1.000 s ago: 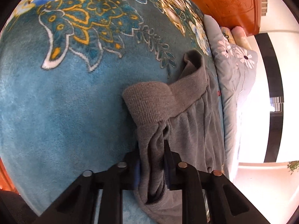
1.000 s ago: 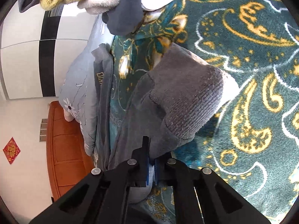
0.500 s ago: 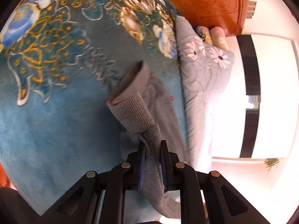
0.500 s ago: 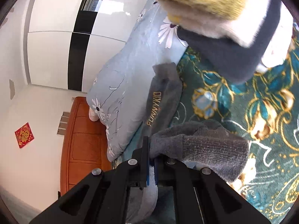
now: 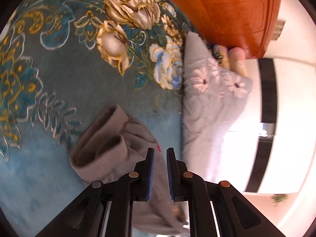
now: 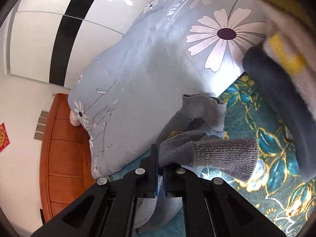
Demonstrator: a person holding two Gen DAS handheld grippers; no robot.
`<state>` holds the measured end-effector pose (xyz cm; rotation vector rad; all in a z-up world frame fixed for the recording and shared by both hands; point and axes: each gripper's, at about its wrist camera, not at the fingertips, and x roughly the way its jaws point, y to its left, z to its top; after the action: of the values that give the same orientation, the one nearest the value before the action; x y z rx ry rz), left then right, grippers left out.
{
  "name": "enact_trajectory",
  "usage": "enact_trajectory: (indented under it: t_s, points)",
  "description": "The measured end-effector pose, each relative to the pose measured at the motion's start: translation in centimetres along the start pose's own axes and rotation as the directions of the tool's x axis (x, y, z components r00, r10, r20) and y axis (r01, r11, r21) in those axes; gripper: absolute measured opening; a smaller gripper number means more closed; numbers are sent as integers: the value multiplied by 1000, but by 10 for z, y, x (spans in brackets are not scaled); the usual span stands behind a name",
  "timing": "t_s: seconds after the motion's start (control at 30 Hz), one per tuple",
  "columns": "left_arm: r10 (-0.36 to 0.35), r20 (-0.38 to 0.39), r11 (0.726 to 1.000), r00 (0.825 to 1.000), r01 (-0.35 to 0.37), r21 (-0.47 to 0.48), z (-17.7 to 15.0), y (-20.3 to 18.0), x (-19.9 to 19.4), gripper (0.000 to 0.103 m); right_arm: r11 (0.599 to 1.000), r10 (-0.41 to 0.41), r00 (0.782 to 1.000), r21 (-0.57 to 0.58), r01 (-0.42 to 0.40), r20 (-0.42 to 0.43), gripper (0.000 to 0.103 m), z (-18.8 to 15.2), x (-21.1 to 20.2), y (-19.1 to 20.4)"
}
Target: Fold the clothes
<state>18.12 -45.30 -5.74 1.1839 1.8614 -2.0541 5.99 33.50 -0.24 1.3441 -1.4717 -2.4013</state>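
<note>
1. Grey sweatpants (image 5: 110,152) lie on the teal floral blanket (image 5: 59,79), at ten o'clock from the left hand-held gripper (image 5: 160,169), whose pads stand apart, empty.
2. Right hand-held gripper (image 6: 160,169) pinches a ribbed cuff (image 6: 225,156), trailing toward three o'clock.

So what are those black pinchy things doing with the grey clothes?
A person is folding a grey garment on a teal blanket. The left tool is open, and the garment lies below it. The right tool is shut on the garment near a ribbed cuff. A flowered quilt lies beside it.
</note>
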Motion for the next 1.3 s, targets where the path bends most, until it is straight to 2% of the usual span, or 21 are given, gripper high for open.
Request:
enact_trajectory:
  t_s: [0.07, 0.13, 0.2, 0.23, 0.27, 0.33, 0.37, 0.4, 0.47, 0.57, 0.63, 0.7, 0.77, 0.87, 0.97, 1.07, 1.17, 1.3]
  points:
    - [15, -16, 999, 1000, -14, 33, 3, -2, 11, 13, 998, -61, 998, -31, 60, -18, 3, 11, 26, 10]
    - [79, -25, 989, 997, -75, 124, 2, -3, 19, 17, 995, -92, 995, -43, 91, -28, 3, 17, 45, 15]
    - [179, -14, 954, 984, -170, 248, -1, -5, 27, 18, 993, -103, 994, -53, 101, -38, 3, 19, 52, 14]
    - [232, -5, 926, 973, -219, 307, -3, -5, 31, 19, 993, -108, 993, -58, 106, -43, 3, 20, 54, 14]
    - [272, 2, 898, 962, -255, 359, -6, -3, 34, 24, 992, -113, 992, -64, 110, -48, 3, 21, 57, 13]
    - [323, 8, 856, 946, -296, 424, -11, 2, 38, 41, 990, -123, 991, -74, 119, -57, 3, 23, 63, 12]
    - [341, 13, 843, 940, -312, 439, -11, 5, 40, 51, 989, -128, 990, -79, 123, -62, 3, 24, 65, 12]
    - [354, 17, 832, 935, -323, 451, -11, 9, 41, 54, 988, -133, 989, -84, 128, -67, 3, 25, 68, 12]
    - [344, 8, 836, 939, -311, 452, -8, 15, 44, 54, 987, -140, 987, -87, 134, -74, 3, 26, 71, 9]
    - [270, -77, 882, 960, -214, 420, -5, 23, 48, 54, 986, -149, 986, -83, 142, -80, 3, 26, 72, 4]
    - [248, -135, 892, 959, -172, 417, -7, 25, 52, 51, 986, -151, 985, -79, 144, -83, 4, 25, 72, 2]
    - [239, -168, 886, 956, -144, 441, -11, 24, 52, 51, 986, -152, 985, -76, 146, -83, 4, 24, 71, 0]
    - [207, -205, 874, 957, -87, 478, -17, 18, 47, 51, 986, -154, 984, -78, 147, -85, 4, 24, 69, 0]
    - [198, -237, 832, 951, -35, 554, -28, 7, 39, 51, 985, -159, 983, -84, 152, -90, 4, 23, 67, 1]
    - [238, -270, 794, 933, -27, 607, -36, 2, 42, 51, 984, -161, 983, -88, 153, -92, 4, 23, 66, 0]
    - [261, -278, 771, 925, -26, 636, -37, 0, 49, 51, 983, -168, 981, -86, 160, -95, 4, 22, 69, -1]
    - [269, -267, 788, 925, -52, 613, -29, 2, 63, 51, 982, -180, 979, -85, 171, -99, 4, 22, 71, -3]
    - [225, -264, 844, 938, -51, 535, -20, 9, 78, 50, 982, -186, 977, -65, 180, -104, 4, 21, 75, -6]
